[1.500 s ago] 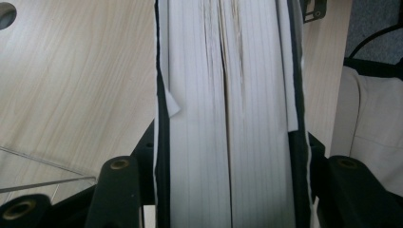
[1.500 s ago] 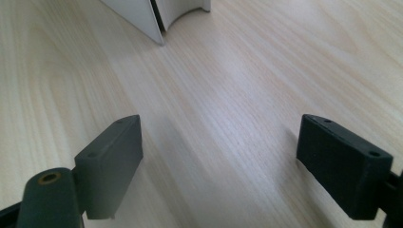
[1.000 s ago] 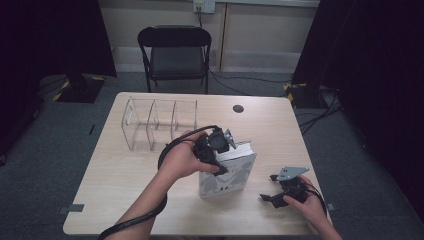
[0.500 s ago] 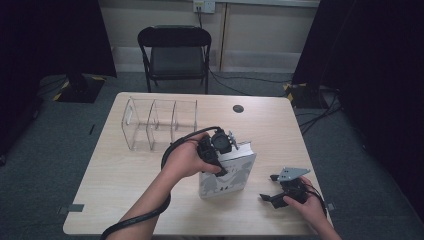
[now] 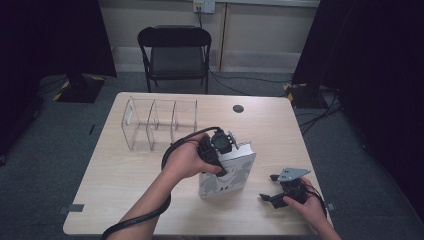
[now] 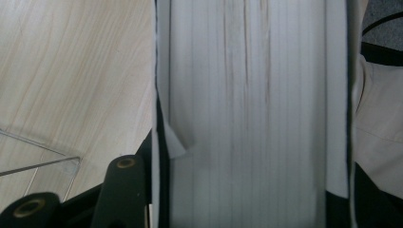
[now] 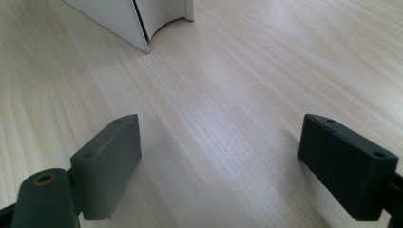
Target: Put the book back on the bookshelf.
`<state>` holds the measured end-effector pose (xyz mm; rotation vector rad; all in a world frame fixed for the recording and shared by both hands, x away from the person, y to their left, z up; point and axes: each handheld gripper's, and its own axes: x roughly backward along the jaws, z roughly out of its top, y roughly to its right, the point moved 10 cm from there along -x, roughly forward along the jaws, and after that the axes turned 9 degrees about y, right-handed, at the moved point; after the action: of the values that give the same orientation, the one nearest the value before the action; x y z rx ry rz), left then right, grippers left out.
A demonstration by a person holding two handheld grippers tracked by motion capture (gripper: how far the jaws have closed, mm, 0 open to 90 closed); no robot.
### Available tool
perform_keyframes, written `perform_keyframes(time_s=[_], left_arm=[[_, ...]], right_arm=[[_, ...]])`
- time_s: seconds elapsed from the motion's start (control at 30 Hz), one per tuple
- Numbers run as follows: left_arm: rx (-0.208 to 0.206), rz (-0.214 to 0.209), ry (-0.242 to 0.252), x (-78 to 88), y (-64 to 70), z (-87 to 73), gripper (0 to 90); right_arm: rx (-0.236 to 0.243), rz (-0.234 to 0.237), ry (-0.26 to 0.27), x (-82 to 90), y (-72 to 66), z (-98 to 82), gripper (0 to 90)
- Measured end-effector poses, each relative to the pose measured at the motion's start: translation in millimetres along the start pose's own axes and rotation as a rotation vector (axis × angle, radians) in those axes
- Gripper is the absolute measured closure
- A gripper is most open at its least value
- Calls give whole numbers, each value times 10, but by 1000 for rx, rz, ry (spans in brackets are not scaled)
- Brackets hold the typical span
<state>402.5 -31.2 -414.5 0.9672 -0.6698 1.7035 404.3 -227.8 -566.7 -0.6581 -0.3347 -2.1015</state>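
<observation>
We see a clear divider rack (image 5: 159,123) at the far left of the table (image 5: 280,130), its three compartments holding nothing. Just near-right of that rack a white book (image 5: 229,176) stands upright on the wood. The left gripper (image 5: 218,150) sits on the book's top edge; its jaws have just been closing and now clamp the page block (image 6: 247,114). The left gripper view shows those pages close up, with one folded corner, and a corner of the rack. Well right of the rack, the right gripper (image 5: 272,187) rests low with jaws wide apart; its own view shows bare wood between the pads (image 7: 111,161) and the book's lower corner (image 7: 138,19).
</observation>
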Motion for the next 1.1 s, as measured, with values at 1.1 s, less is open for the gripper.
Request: perform_keyframes(time_s=[1.1], left_arm=[[34,14,-34,19,24,-23,513]], right_arm=[[-5,-5,11,-8,-3,3,135]])
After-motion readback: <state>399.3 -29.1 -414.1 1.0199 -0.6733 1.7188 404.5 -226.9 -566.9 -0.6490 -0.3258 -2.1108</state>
